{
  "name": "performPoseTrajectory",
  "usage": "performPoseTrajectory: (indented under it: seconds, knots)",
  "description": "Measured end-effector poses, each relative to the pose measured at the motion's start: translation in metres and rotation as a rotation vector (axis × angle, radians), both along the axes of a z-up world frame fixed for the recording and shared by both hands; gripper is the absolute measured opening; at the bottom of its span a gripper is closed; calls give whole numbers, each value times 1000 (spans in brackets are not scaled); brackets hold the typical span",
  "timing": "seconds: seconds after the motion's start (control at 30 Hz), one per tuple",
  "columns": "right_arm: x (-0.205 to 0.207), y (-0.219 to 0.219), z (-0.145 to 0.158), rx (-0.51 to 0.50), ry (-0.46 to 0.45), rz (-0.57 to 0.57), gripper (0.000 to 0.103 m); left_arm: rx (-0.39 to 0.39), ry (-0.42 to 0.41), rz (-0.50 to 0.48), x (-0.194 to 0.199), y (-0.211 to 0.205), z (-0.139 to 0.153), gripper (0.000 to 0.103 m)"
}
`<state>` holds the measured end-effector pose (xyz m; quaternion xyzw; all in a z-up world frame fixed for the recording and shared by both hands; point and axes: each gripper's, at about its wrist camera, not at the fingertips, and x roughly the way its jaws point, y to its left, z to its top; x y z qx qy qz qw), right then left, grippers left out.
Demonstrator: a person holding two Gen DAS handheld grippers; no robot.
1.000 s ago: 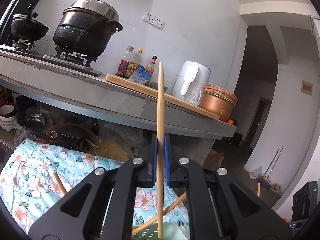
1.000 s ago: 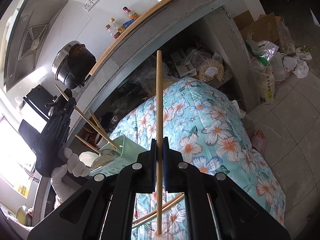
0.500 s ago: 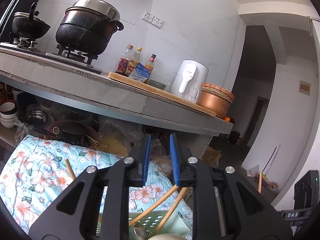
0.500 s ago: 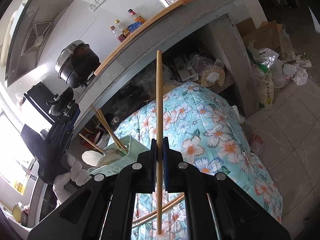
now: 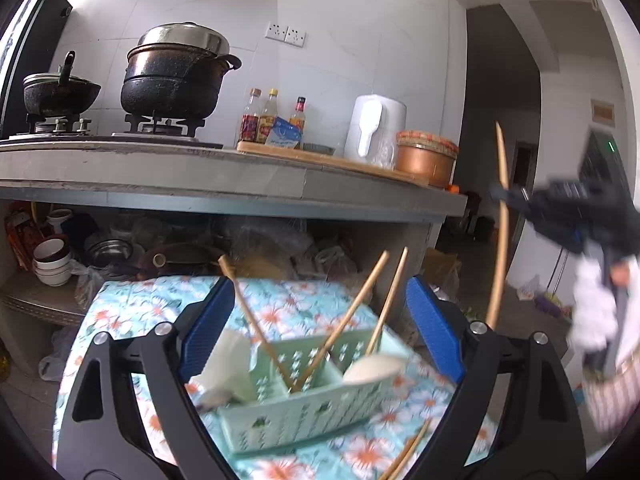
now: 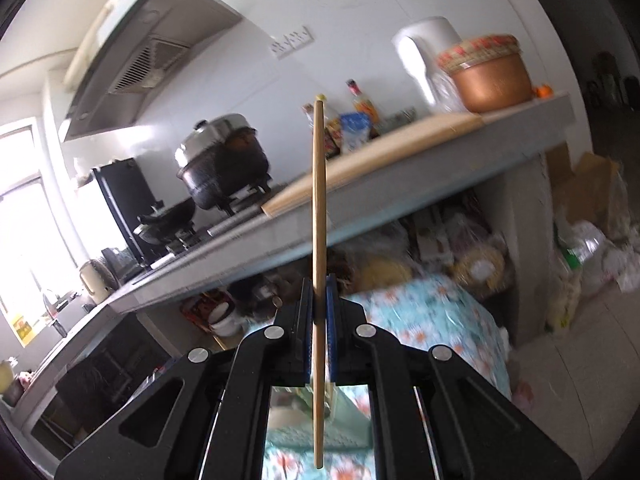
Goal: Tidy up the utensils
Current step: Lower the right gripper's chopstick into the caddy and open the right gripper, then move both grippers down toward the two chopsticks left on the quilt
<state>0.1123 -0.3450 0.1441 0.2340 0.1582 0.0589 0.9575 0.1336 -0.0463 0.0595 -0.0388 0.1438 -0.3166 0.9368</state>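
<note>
Pinching a single wooden chopstick (image 6: 319, 240) in the right claw (image 6: 319, 312), the person has it clamped between shut blue pads, roughly at its lower third, so a long stretch stands upright above the pads and a short tail hangs below. It looks light, stiff and smooth: thin round wood that could swivel or slip in a narrow pinch, so a hold nearer its middle would likely steady it better. From the left wrist view the same stick (image 5: 501, 216) shows off to the right, held high and apart from the basket. The left claw (image 5: 324, 312) is wide open and holds nothing, its pads (image 5: 208, 320) spread either side of a pale green slotted utensil basket (image 5: 304, 408) on a floral-clothed surface (image 5: 132, 312). Three chopsticks (image 5: 344, 320) lean out of the basket's compartments beside a white spoon (image 5: 376, 364), and more sticks (image 5: 408, 452) lie loose on the cloth just in front. Each is plain tan, slender and slightly tapered. Dropping one in tip-first should need little force; the basket itself looks light enough to shift if knocked.
</note>
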Motion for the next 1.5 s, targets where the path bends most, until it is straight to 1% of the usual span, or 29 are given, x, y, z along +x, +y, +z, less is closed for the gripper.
performPoseTrajectory:
  seconds: [0.13,0.2,0.27,0.37,0.53,0.67,0.77,0.87,0.97,1.03,1.07,1.13,1.17,1.23,1.27,1.3,1.33,1.4,1.43,1.5]
  knots:
    - [30,20,10,-59,-60,44,6,64,48,8,-14,15,-18,86]
    - [42,33,8,-91,-73,64,6,74,89,11,-17,22,-27,87]
    - [55,46,1,-131,-75,74,6,75,141,11,-17,28,-38,87]
    - [69,58,-16,-179,-58,76,6,87,186,14,-16,34,-50,87]
    - [84,75,-45,-262,-30,72,6,113,197,22,-15,41,-58,87]
    - [89,81,-66,-287,4,78,6,126,196,28,-12,42,-62,87]
    - [86,81,-74,-293,14,80,6,129,200,26,-10,42,-63,87]
    - [78,80,-75,-299,8,84,8,130,207,23,-8,41,-64,87]
    - [71,78,-72,-305,12,78,17,125,212,22,-7,41,-65,87]
    - [65,74,-69,-292,6,70,27,119,214,18,-7,41,-66,87]
    - [61,72,-66,-283,2,64,30,119,216,16,-6,41,-66,87]
    - [48,66,-59,-257,-11,50,43,123,224,7,-6,39,-68,87]
    - [42,63,-57,-251,-17,41,46,126,227,4,-6,38,-69,87]
    - [27,57,-52,-245,-22,17,58,129,235,-4,-7,37,-71,87]
    - [17,53,-51,-238,-22,3,62,131,241,-8,-7,36,-73,87]
    - [10,51,-51,-231,-18,-5,70,134,248,-11,-7,35,-75,87]
    - [3,47,-53,-222,-5,-11,77,138,256,-13,-6,34,-77,87]
    - [-8,43,-62,-207,52,-16,84,149,272,-16,-6,32,-80,87]
    - [-11,41,-70,-203,101,-25,87,161,282,-16,-5,30,-82,87]
    - [-17,41,-91,-190,209,-36,88,182,294,-13,-4,26,-86,87]
